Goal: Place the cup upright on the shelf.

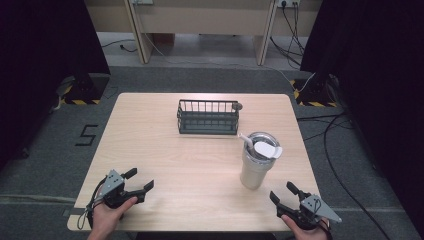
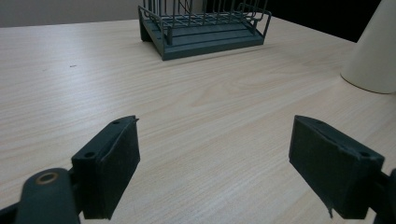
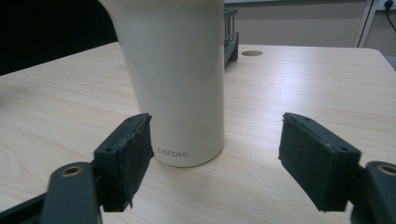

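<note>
**Tumbler and wire basket on table, both grippers idle**

Tumbler [image 1: 256,167]: cream, tapered, standing upright on the right half of the table [image 1: 165,165], near its front edge. A white utensil [image 1: 265,148] rests in its open top, handle leaning toward the far left. Lettering "carote" near the base, read in the right gripper view.

Wire basket [image 1: 208,116]: dark, rectangular, apparently empty, set toward the far middle of the table, just beyond the tumbler and apart from it.

Left gripper [image 1: 140,181]: held at the front left corner, jaws spread wide over bare wood, nothing between them.

Right gripper [image 1: 284,192]: held at the front right, jaws spread, aimed at the tumbler just beside it; judged a ready posture for a grasp, no contact.

Surface: pale wood-grain laminate, one round cable hole [image 1: 238,106] at the basket's far right corner.

Room: grey carpet, black curtains either side, cables [image 1: 330,150] trailing on the floor at right.
</note>
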`<act>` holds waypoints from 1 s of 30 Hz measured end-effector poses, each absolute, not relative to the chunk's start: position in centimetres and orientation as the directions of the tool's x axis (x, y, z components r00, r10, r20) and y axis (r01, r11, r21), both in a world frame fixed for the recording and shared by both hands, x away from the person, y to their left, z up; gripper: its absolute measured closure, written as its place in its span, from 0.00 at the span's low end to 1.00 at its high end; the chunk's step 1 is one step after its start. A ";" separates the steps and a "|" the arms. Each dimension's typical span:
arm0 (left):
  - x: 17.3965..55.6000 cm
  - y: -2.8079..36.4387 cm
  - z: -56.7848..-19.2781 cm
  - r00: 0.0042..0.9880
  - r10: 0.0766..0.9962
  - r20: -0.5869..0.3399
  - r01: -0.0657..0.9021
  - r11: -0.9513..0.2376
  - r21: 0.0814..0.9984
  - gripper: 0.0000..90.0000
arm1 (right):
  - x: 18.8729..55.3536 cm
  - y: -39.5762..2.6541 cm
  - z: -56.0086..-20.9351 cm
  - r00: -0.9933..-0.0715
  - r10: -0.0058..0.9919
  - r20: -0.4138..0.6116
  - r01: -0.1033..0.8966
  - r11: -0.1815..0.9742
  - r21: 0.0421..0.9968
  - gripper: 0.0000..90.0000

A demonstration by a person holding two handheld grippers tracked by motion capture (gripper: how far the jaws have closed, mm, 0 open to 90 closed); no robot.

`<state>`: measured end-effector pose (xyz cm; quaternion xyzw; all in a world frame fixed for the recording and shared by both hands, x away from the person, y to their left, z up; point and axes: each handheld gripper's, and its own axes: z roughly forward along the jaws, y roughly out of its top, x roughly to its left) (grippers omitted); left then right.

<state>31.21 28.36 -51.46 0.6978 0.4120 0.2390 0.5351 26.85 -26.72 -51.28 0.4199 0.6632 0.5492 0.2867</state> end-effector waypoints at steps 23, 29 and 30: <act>31.2 28.3 -51.5 0.541 0.838 -0.078 0.310 -0.112 0.944 0.17 | 28.7 -24.1 -50.2 -0.506 0.861 0.051 0.212 0.067 0.975 0.17; 31.2 28.3 -51.5 0.541 0.837 -0.078 0.308 -0.112 0.945 0.17 | 30.1 -23.2 -50.5 -0.513 0.856 0.062 0.222 0.063 0.973 0.16; 31.2 28.2 -51.5 0.541 0.837 -0.078 0.309 -0.111 0.945 0.17 | 30.3 -23.0 -50.5 -0.511 0.858 0.059 0.221 0.065 0.973 0.16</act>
